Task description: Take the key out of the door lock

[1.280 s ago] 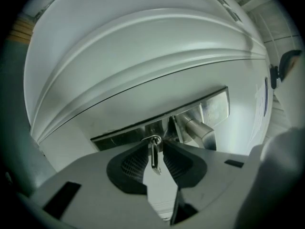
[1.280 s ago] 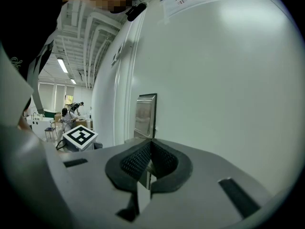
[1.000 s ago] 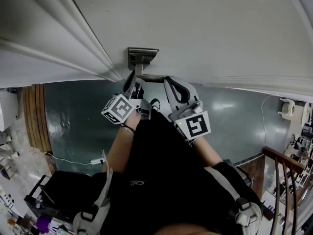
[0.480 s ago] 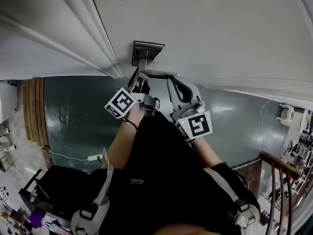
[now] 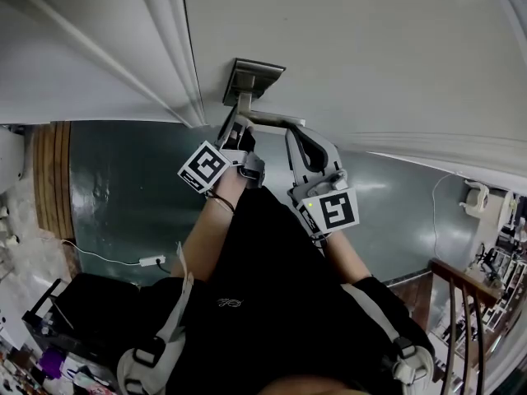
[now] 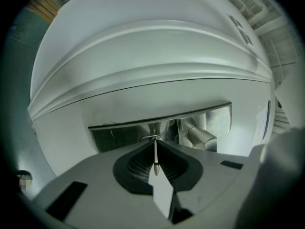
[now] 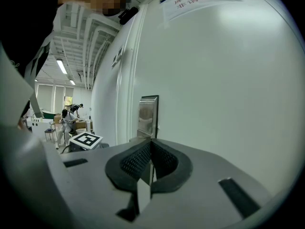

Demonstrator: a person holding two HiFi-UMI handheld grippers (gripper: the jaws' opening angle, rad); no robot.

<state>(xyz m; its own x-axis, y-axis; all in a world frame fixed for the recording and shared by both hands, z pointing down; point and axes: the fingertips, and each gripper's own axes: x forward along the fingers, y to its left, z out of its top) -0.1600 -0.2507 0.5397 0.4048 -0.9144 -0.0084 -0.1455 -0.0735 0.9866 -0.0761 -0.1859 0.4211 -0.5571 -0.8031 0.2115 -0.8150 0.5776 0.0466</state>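
L claw [image 5: 237,128]: jaws just closing on key [image 6: 155,160]

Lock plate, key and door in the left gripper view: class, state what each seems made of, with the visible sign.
Lock plate: likely brushed metal, silvery with blurred reflections. Key: thin bright metal, seen edge-on. Door: smooth white paint over moulded ridges; what lies beneath cannot be told.

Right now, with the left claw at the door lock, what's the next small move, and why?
Probably pull the left claw straight back from the lock plate. Its jaws have just been closing and now pinch the key, which looks still seated in it.
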